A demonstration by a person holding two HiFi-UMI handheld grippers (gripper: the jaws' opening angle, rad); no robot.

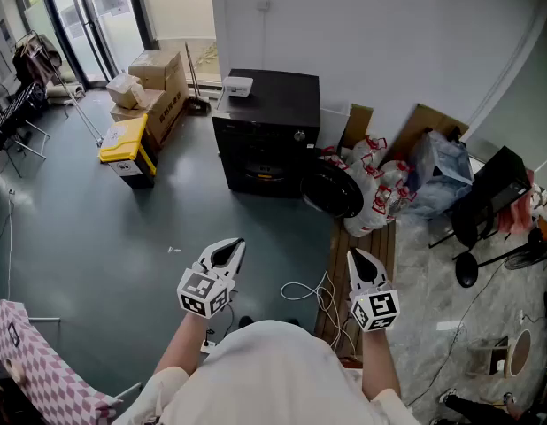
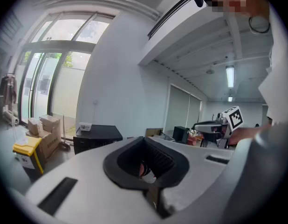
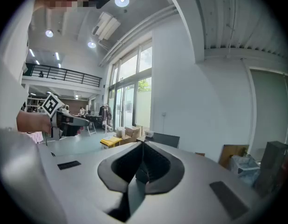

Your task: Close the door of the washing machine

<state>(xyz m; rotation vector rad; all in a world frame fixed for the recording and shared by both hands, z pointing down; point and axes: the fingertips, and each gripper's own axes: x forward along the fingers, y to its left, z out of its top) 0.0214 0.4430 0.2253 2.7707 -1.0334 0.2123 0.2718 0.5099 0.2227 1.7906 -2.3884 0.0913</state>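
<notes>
Head view: a wide grey-green floor (image 1: 96,228) runs up to a white wall (image 1: 389,34), and against that wall stands the black washing machine (image 1: 265,127), well ahead of both grippers. To its left in the picture sits a stack of cardboard boxes (image 1: 158,87), with a yellow bin (image 1: 125,144) just in front of them. The machine's round dark door (image 1: 331,189) hangs open, swung out at the front's right edge, apart from the opening and close against a heap of red-and-white bags (image 1: 375,180). Nearer the person, the left gripper (image 1: 239,243) and the right gripper (image 1: 353,254) are held side by side over the floor, both aimed roughly towards the machine and touching nothing. Each gripper's own view shows its two jaws pressed together at the tips, with nothing pinched between them. A loose white cable (image 1: 311,292) lies coiled on the floor between the grippers. A small white box (image 1: 237,86) rests on the machine's top, at its back left corner.
</notes>
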